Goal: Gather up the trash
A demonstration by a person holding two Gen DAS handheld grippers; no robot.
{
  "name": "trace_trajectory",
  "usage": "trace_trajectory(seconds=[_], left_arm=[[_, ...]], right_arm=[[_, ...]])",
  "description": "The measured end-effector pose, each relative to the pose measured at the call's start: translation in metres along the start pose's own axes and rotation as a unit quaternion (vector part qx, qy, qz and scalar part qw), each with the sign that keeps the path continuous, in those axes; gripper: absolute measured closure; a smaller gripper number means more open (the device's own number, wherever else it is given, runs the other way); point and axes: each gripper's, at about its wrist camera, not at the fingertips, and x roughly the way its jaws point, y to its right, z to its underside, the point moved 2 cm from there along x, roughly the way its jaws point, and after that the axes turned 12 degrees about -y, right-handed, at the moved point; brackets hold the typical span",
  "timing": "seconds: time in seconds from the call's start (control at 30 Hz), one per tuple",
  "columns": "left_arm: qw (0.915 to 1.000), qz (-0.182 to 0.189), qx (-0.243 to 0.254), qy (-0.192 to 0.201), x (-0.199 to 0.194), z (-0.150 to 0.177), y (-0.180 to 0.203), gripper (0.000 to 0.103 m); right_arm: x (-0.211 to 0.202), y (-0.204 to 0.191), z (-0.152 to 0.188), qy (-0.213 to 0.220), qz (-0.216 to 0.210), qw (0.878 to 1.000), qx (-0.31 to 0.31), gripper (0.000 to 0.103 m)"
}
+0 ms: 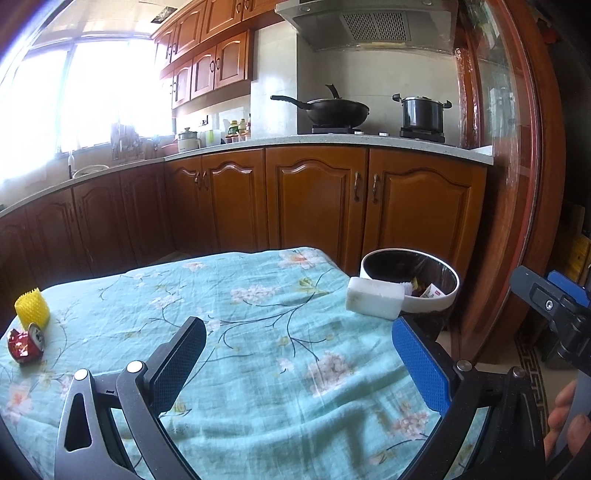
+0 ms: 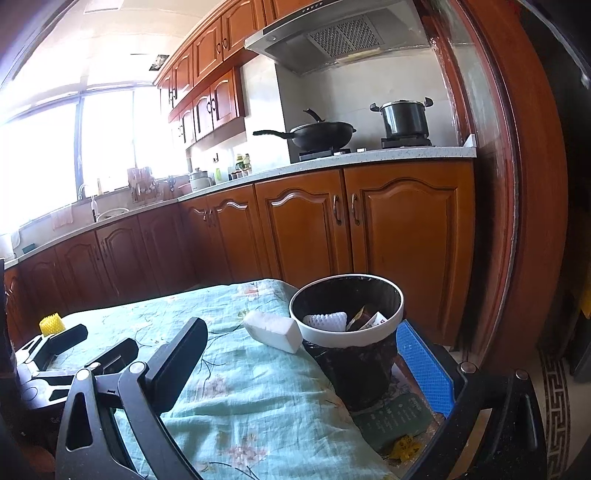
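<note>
Ahead of you runs a pale countertop [image 1: 332, 142] over wooden base cabinets [image 1: 314, 199], with matching wall cabinets [image 1: 207, 70] above. On the stove you have a black wok [image 1: 338, 110] with its long handle pointing left, and beside it a dark lidded pot [image 1: 422, 112]. A steel range hood [image 1: 365, 24] hangs over both. Bottles [image 1: 238, 127] cluster near the corner, and the window [image 1: 74, 99] glares white. The floral teal tablecloth [image 1: 258, 332] spreads below you.
</note>
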Motion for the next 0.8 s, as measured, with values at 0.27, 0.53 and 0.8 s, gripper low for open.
trace_trajectory(seconds=[0.27, 0.53, 0.8], left_arm=[[1.0, 0.001, 0.002, 0.004, 0.0003, 0.0015, -0.0012, 0.001], [1.0, 0.002, 0.0, 0.005, 0.0008, 0.0021, -0.0035, 0.001], [1.0, 0.002, 0.0, 0.007, 0.0006, 0.0019, -0.004, 0.001]], right_arm=[[-0.0003, -0.0013, 0.0, -0.003, -0.003, 1.0, -0.003, 0.0], [0.0001, -0.0015, -0.0012, -0.004, -0.004, 1.0, -0.003, 0.0], [0.0002, -0.002, -0.0017, -0.003, -0.004, 1.0, -0.003, 0.0]])
